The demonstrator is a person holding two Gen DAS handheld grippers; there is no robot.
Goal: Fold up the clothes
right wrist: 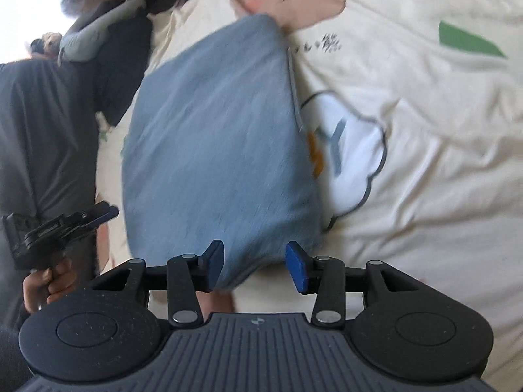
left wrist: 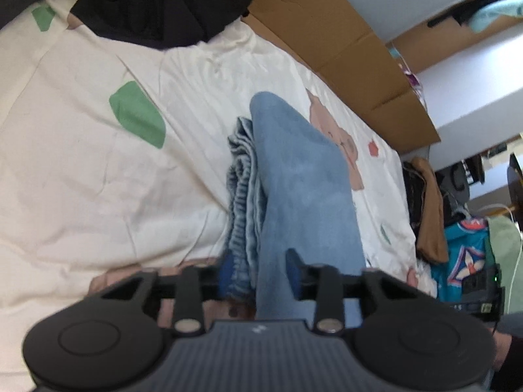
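A folded light-blue garment (left wrist: 300,179) lies on the cream printed bed cover (left wrist: 81,163), with its ribbed layered edges showing on the left side. My left gripper (left wrist: 261,274) stands open at the garment's near end, its blue pads either side of the cloth without pinching it. From the right wrist the same blue garment (right wrist: 212,130) lies flat on the bed cover (right wrist: 441,130). My right gripper (right wrist: 255,268) is open over its near corner, with a gap at the right pad. A hand holds the left gripper (right wrist: 109,212) at the left edge.
A pile of black clothes (left wrist: 157,3) lies at the far end of the bed. Flattened cardboard (left wrist: 343,49) lines the bed's right side, with a brown garment (left wrist: 431,215) and a teal item (left wrist: 467,251) beyond. A person's dark trousers (right wrist: 42,130) stand beside the bed.
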